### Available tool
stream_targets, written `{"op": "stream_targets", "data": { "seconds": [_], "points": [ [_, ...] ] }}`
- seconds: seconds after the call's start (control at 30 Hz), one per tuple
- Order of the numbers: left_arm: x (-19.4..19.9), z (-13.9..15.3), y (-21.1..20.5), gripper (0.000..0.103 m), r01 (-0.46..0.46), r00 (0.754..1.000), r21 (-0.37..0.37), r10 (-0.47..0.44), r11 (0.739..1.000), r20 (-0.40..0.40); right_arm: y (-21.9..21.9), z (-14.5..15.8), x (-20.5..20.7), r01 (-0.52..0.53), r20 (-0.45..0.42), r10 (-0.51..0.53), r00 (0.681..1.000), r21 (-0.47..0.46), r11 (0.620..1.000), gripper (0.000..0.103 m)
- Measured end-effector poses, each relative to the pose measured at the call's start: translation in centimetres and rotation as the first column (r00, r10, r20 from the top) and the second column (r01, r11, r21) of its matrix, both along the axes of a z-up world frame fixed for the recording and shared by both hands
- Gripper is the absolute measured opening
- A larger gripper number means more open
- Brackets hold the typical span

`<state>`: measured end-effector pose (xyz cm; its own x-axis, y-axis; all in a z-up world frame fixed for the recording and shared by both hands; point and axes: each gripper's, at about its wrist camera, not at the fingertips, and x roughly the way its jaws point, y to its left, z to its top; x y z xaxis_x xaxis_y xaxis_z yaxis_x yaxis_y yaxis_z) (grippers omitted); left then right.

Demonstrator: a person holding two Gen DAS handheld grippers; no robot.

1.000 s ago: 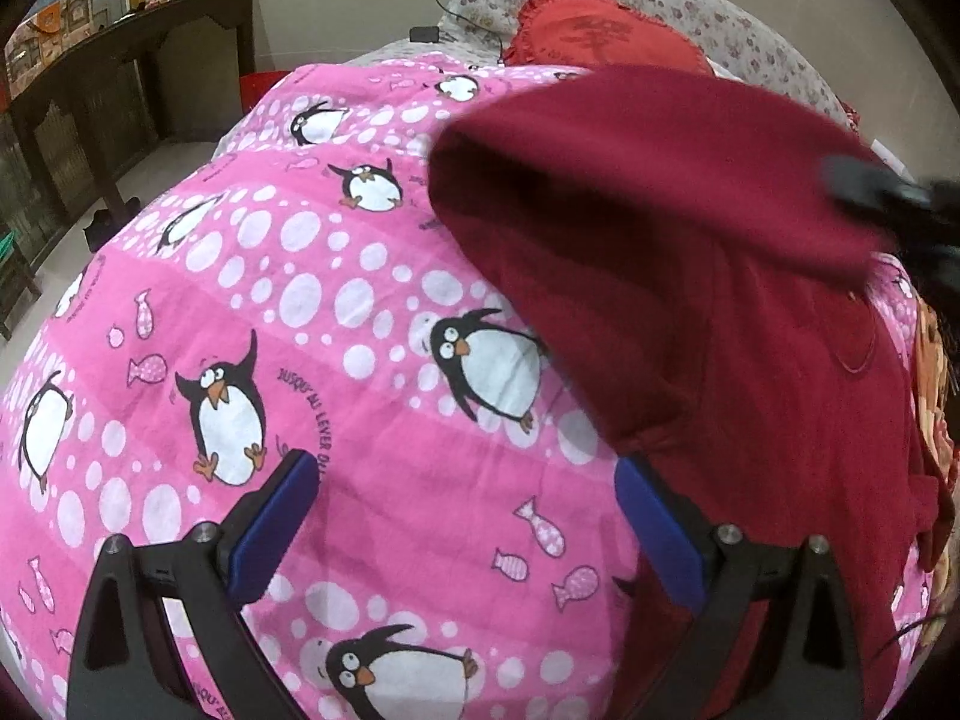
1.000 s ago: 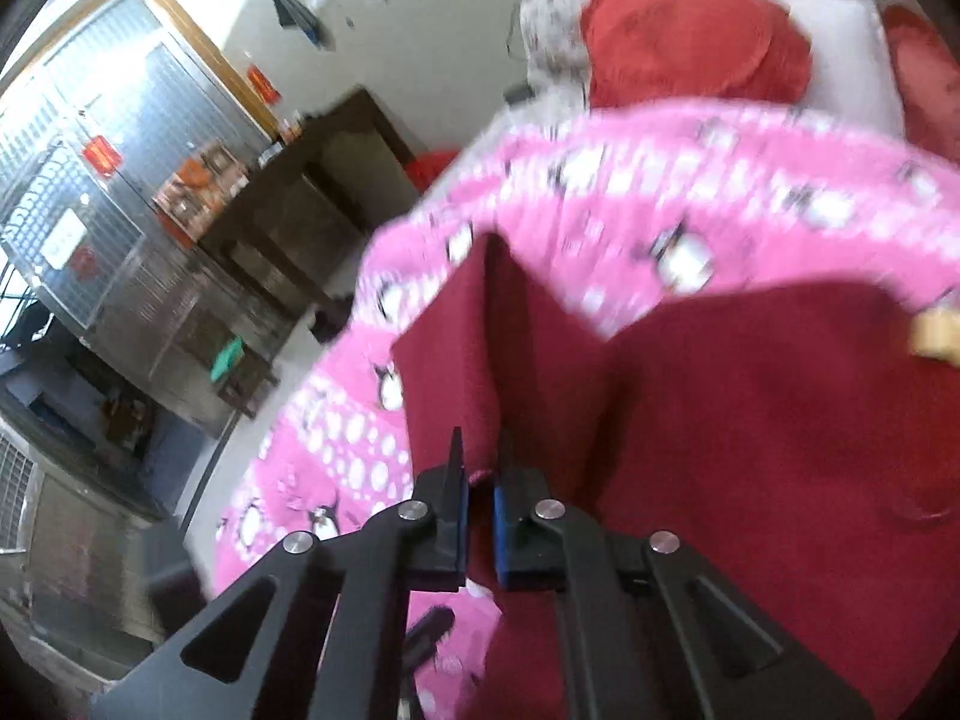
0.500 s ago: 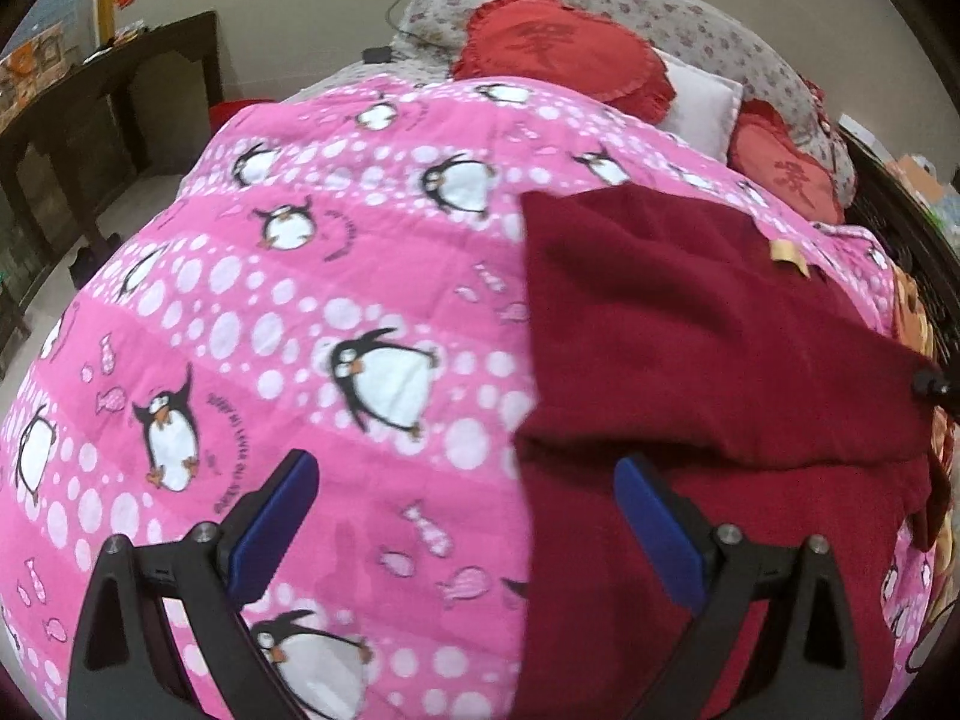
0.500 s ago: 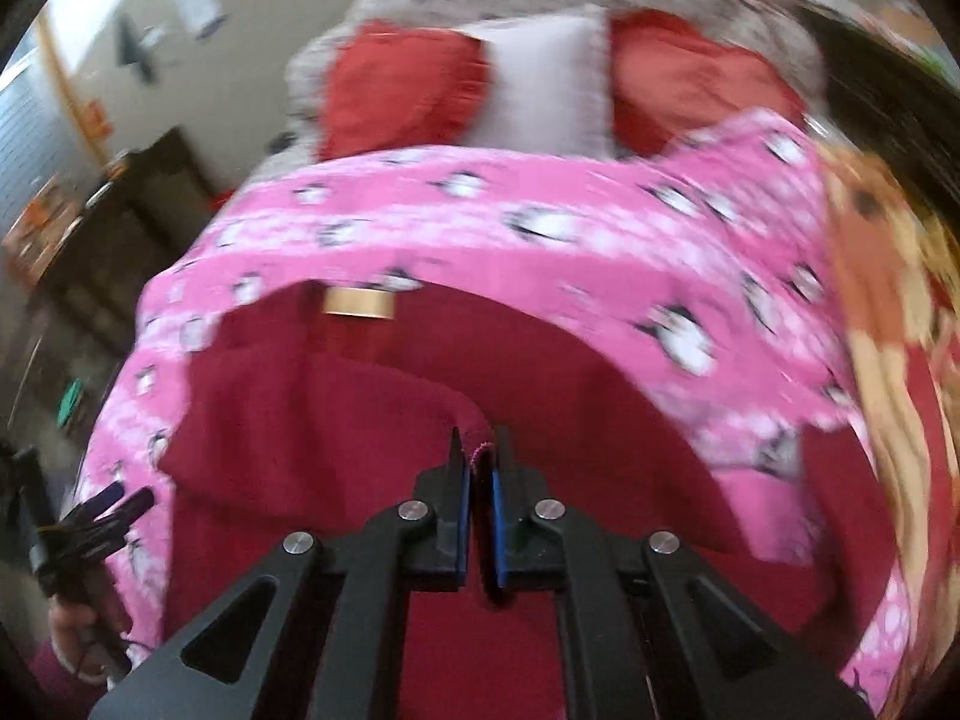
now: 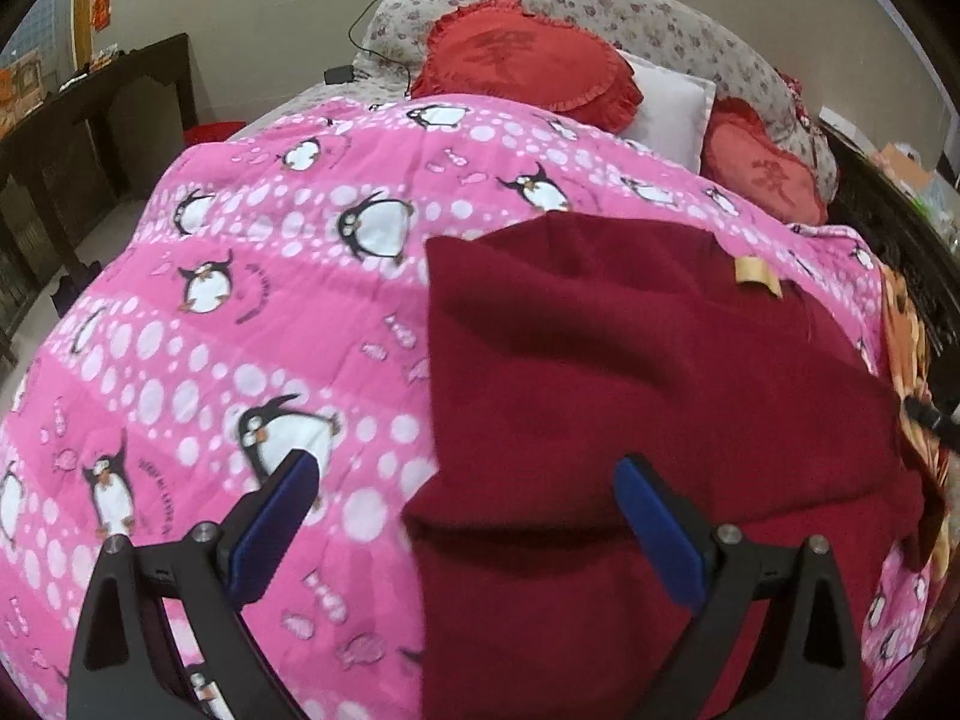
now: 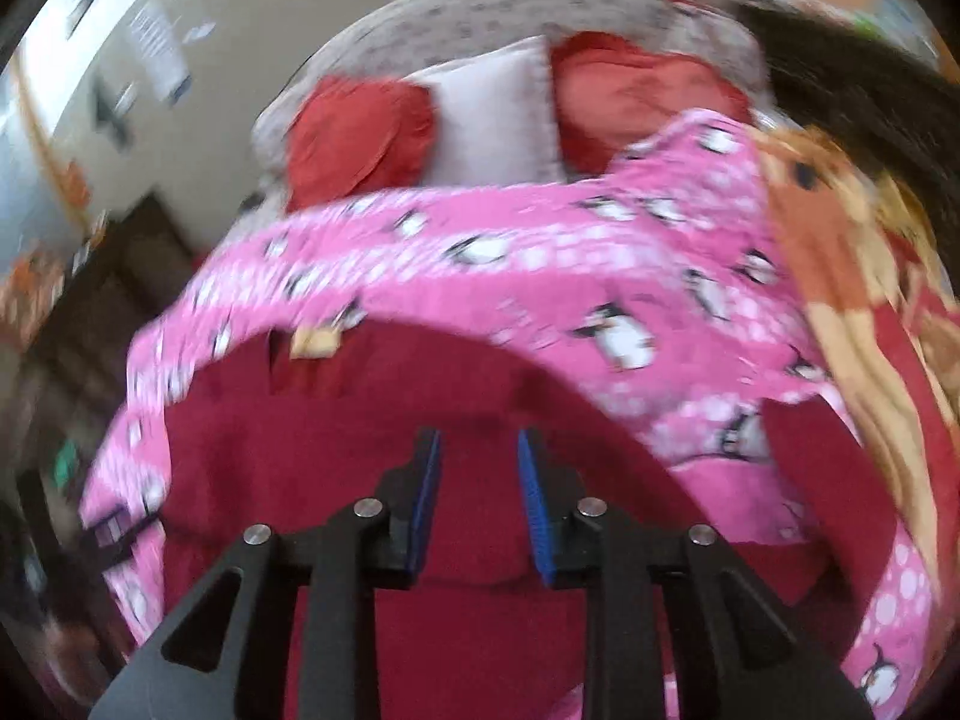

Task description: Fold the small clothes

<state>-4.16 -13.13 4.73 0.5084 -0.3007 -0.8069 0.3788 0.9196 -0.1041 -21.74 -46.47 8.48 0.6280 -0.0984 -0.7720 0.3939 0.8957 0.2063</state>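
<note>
On the pink penguin quilt one maroon garment lay, long axis near-to-far, tan label far. Left gripper gaped empty; right gripper, jaws just opening, had released it.

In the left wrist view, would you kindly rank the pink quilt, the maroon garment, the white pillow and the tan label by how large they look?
Largest to smallest:
1. pink quilt
2. maroon garment, nearer the camera, so partly flattered
3. white pillow, partly hidden and farther off
4. tan label
</note>
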Motion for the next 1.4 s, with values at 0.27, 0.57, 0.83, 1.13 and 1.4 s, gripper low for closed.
{"op": "stream_targets", "data": {
  "seconds": [0.27, 0.57, 0.83, 1.13, 1.4],
  "points": [
    [1.0, -3.2, -2.3, 0.101, 0.035, 0.998, 0.107, -0.030, 0.994, -0.053, -1.0, -5.5, 2.3, 0.082, -0.084, -0.082, 0.993, 0.001, 0.997, 0.004],
    [-0.2, -2.3, -2.2, 0.101, 0.036, 0.999, 0.116, -0.032, 0.993, -0.031, -0.2, -3.5, -0.3, 0.062, -0.072, -0.060, 0.996, 0.024, 0.998, 0.005],
    [-2.5, -0.2, -2.4, 0.101, 0.067, 0.998, 0.098, -0.068, 0.993, 0.006, -1.3, -3.9, -1.3, 0.063, -0.089, -0.052, 0.995, 0.128, 0.990, 0.006],
    [-3.6, -0.5, -3.9, 0.101, 0.111, 0.994, 0.096, -0.111, 0.989, -0.011, -9.8, 1.2, -9.2, 0.304, -0.071, -0.304, 0.950, -0.009, 0.953, 0.016],
    [-4.2, -0.3, -5.0, 0.101, 0.135, 0.991, 0.112, -0.136, 0.984, -0.006, -10.1, -2.3, -6.8, 0.210, -0.231, -0.223, 0.947, -0.081, 0.974, 0.034]
  ]
}}
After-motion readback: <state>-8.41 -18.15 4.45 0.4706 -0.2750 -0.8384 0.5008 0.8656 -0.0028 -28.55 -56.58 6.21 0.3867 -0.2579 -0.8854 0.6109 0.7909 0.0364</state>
